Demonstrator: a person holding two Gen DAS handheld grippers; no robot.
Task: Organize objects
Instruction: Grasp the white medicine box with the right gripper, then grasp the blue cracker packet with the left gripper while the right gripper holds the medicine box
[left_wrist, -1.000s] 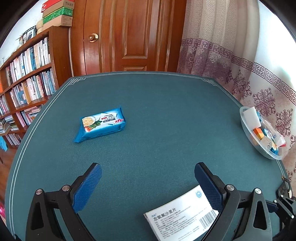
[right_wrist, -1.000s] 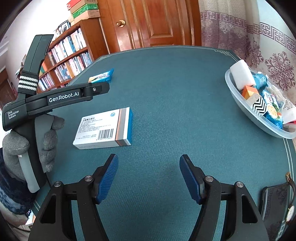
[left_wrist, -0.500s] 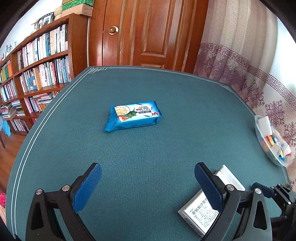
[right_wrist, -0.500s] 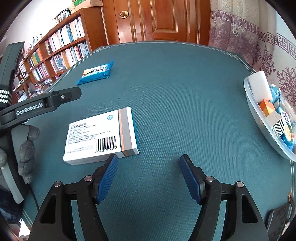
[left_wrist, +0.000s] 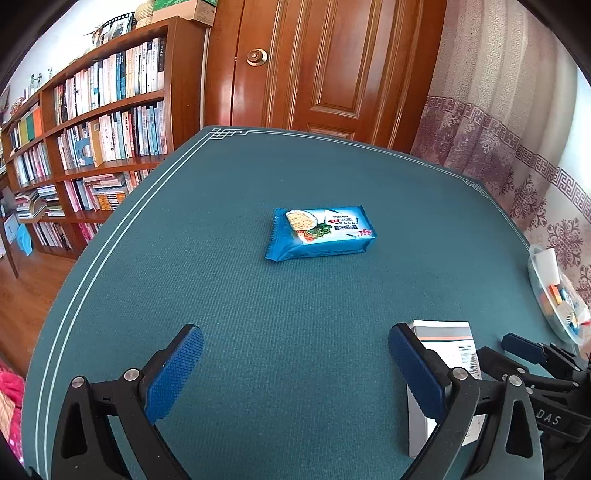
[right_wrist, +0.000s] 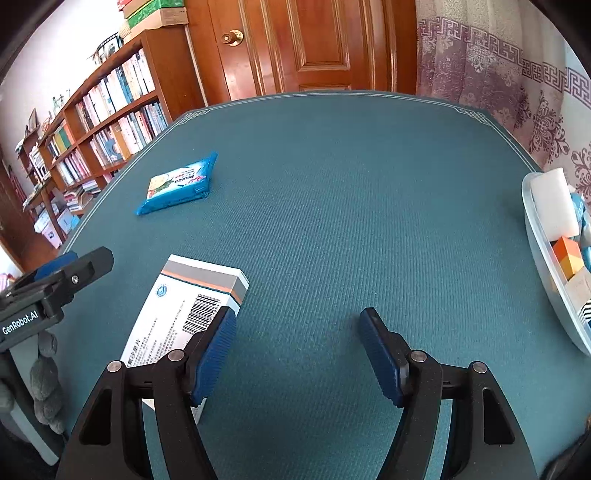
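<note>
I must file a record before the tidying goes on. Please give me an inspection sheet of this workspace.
Surface: teal table cloth, flat.
Job's things: blue snack packet lying mid-table; white medicine box lying flat near the front edge; clear tray at the right edge, holding small items.
Clutter: nothing seen.
Grippers: left claw open, empty; right claw open, empty, beside the box.
Cables: nothing seen.
Surroundings: bookshelf, wooden door, curtain.

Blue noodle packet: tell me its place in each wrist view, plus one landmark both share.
Left wrist: blue noodle packet lies mid-table, centre frame, beyond the open left gripper.
Right wrist: same packet at upper left, near the table's bookshelf edge.
Shared landmark: white medicine box.
</note>
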